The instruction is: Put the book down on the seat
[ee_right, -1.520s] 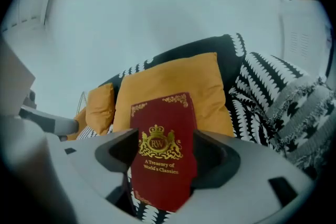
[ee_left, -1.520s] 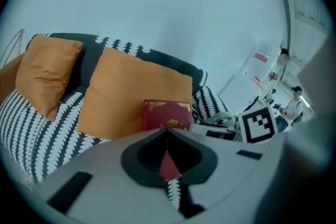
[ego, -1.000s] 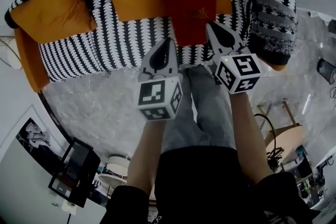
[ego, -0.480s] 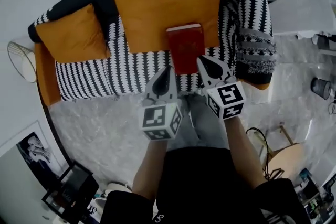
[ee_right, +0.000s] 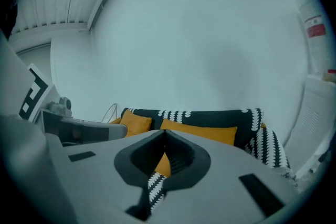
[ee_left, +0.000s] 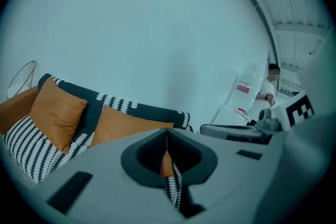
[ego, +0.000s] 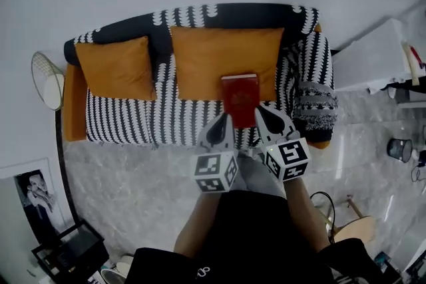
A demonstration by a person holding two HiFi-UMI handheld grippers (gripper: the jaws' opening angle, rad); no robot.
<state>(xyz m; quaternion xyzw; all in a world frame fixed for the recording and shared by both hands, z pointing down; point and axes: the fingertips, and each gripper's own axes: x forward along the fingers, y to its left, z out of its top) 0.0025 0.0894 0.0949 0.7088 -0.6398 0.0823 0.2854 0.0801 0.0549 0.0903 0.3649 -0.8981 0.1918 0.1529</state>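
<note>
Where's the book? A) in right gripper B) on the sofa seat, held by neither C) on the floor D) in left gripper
B: the book lies on the sofa seat in front of the big cushion, while the left gripper and right gripper are both shut with nothing between their jaws.

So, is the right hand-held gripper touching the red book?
Apart. Right gripper view: the right hand-held gripper is shut and empty, the sofa far beyond; the red book lies there.

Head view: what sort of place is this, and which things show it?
Probably a living room: a black-and-white patterned sofa with orange cushions, a marble-look floor and a framed picture beside it.
</note>
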